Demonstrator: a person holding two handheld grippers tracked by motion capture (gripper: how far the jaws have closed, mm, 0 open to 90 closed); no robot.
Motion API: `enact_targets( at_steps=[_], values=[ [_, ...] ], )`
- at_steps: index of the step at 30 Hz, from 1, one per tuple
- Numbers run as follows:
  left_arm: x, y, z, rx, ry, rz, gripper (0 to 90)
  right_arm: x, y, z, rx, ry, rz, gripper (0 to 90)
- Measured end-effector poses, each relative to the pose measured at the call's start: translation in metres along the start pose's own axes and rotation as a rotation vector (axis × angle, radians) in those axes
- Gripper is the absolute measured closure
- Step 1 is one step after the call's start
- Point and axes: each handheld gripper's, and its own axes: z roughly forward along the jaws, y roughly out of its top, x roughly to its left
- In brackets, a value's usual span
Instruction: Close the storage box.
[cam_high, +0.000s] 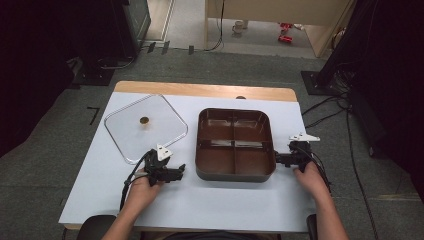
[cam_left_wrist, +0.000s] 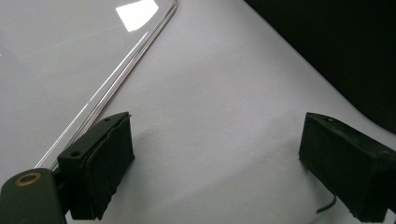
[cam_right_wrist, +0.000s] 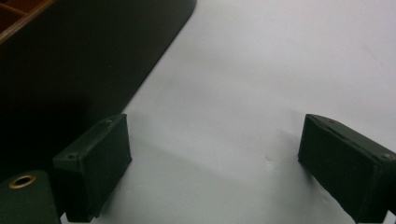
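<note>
Nothing grasped yet: left gripper (cam_high: 176, 170) spread wide, empty, clear lid (cam_high: 145, 126) just beside its left jaw; right gripper (cam_high: 278, 159) also spread, empty, close to brown divided tray (cam_high: 235, 172). Lid off tray; covering probably left.

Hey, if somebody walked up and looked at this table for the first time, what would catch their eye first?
Probably the dark brown four-compartment tray in the middle of the white table, its compartments empty. Next, the clear square lid lying flat to the tray's left, with a small round knob at its centre. Then the two black claws: the left claw beside the lid's near corner, the right claw at the tray's right wall, both open.
</note>
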Motion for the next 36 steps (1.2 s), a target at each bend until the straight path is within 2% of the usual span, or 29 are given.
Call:
enact_targets(
  at_steps=[23,26,27,28,33,36],
  values=[
    [-0.001,0.002,0.0,0.013,0.007,-0.008,10.0,0.0,0.0,0.0,0.0,0.0,0.0,8.8],
    [0.0,0.006,-0.001,0.054,-0.004,0.005,10.5,0.0,0.0,0.0,0.0,0.0,0.0,8.8],
    [0.0,0.006,-0.001,0.054,-0.004,0.005,10.5,0.0,0.0,0.0,0.0,0.0,0.0,8.8],
    [0.0,0.008,-0.002,0.074,-0.024,0.022,10.5,0.0,0.0,0.0,0.0,0.0,0.0,8.8],
    [-0.001,0.008,-0.005,0.089,-0.044,0.046,14.0,0.0,0.0,0.0,0.0,0.0,0.0,8.7],
    [-0.001,0.011,-0.007,0.108,-0.043,0.081,15.3,0.0,0.0,0.0,0.0,0.0,0.0,8.8]
  ],
)
